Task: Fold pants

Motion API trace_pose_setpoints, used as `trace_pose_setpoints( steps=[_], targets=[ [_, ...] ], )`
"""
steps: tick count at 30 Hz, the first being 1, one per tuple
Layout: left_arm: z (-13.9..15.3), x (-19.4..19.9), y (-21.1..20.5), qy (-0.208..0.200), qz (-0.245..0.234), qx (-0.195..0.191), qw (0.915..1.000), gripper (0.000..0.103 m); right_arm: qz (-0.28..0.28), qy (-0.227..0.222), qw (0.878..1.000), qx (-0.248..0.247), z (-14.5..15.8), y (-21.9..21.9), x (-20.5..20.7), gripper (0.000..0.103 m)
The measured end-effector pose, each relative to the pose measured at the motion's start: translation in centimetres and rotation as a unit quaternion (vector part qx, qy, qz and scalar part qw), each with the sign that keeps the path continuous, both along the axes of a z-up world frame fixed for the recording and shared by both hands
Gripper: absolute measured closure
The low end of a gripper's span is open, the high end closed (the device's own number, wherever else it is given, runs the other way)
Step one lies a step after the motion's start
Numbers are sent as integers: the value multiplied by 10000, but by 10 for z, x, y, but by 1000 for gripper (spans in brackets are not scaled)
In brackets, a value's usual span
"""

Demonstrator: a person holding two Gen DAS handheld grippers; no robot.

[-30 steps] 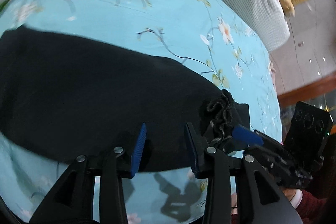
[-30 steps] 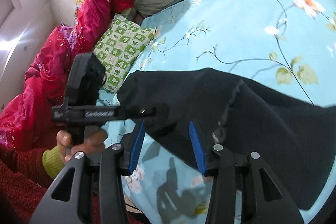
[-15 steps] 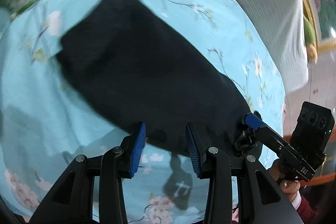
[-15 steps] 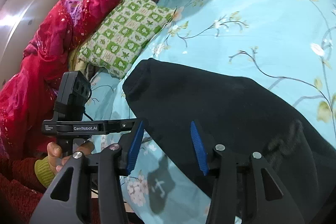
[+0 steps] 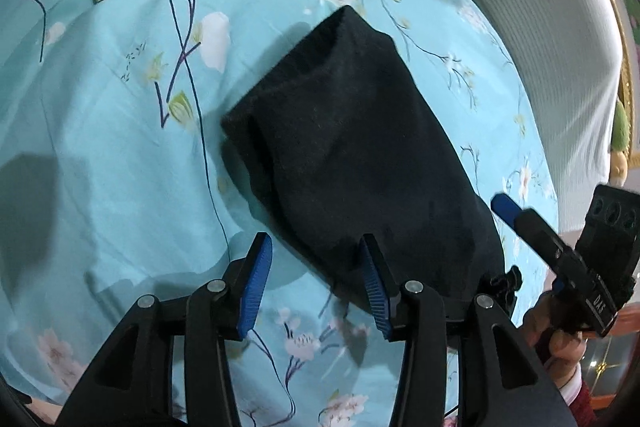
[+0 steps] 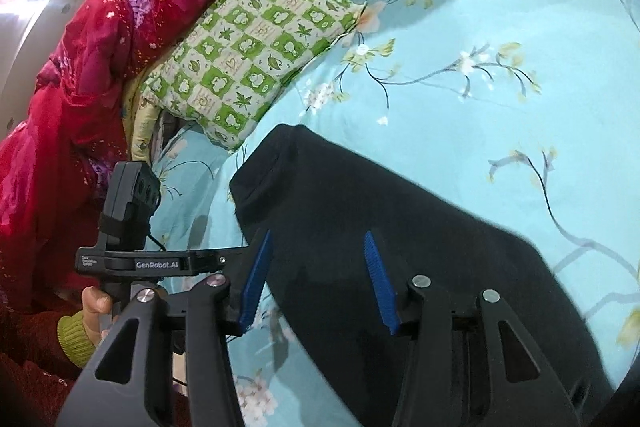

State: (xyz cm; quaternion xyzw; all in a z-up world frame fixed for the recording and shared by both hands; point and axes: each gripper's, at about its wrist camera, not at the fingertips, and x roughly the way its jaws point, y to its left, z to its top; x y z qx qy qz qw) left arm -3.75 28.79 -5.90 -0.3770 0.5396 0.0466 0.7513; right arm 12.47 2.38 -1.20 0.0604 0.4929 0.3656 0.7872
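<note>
Black pants [image 5: 352, 155] lie folded in a long strip on the blue floral sheet [image 5: 120, 147], one end toward the pillow. The gathered waistband [image 5: 508, 279] is at the near right. My left gripper [image 5: 316, 283] hovers over the strip's near edge, its jaws opening and empty, with sheet and pants edge showing below them. My right gripper [image 6: 318, 267] hangs over the middle of the pants [image 6: 400, 247], its jaws also opening with nothing pressed between the pads. Each gripper shows in the other's view, the right gripper [image 5: 560, 251] and the left gripper [image 6: 132, 259], each held by a hand.
A green checked pillow [image 6: 248, 55] lies just beyond the far end of the pants. A red blanket [image 6: 80, 67] is heaped to its left. A striped grey bolster [image 5: 540, 27] runs along the far side of the bed. A bare blue sheet [image 6: 480, 47] stretches behind the pants.
Both views have swung along the pants toward the pillow end, which now shows in full. The right gripper has drawn away from the waistband. Both pairs of jaws stand a little wider.
</note>
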Motion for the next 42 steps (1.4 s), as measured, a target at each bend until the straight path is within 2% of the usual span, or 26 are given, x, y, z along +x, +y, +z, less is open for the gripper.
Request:
trace_pose_setpoints(
  steps=[4, 12, 23, 28, 30, 33, 36, 42],
  targets=[
    [-6, 5, 8, 163, 142, -24, 9998, 57, 264, 50, 9994, -197, -5, 21, 27, 51],
    [-12, 12, 16, 194, 302, -83, 9993, 56, 864, 49, 9947, -558, -12, 67, 68, 51],
    [-11, 24, 17, 183, 462, 86, 9987, 56, 1575, 273, 9807, -1127, -41, 114, 90, 51],
    [-11, 28, 13, 170, 492, 249, 9983, 63, 1924, 328, 9694, -1490, -54, 134, 90, 51],
    [-10, 30, 11, 171, 462, 358, 9981, 67, 2041, 270, 9651, -1620, -57, 139, 86, 65],
    [-8, 31, 12, 109, 446, 371, 9983, 77, 2045, 182, 9654, -1607, -52, 140, 80, 77],
    [0, 31, 8, -20, 374, 429, 9984, 84, 1997, 129, 9684, -1489, -46, 133, 77, 80],
    [29, 36, -7, -330, 137, 665, 9971, 86, 1792, -4, 9776, -1106, -21, 116, 73, 81]
  ],
)
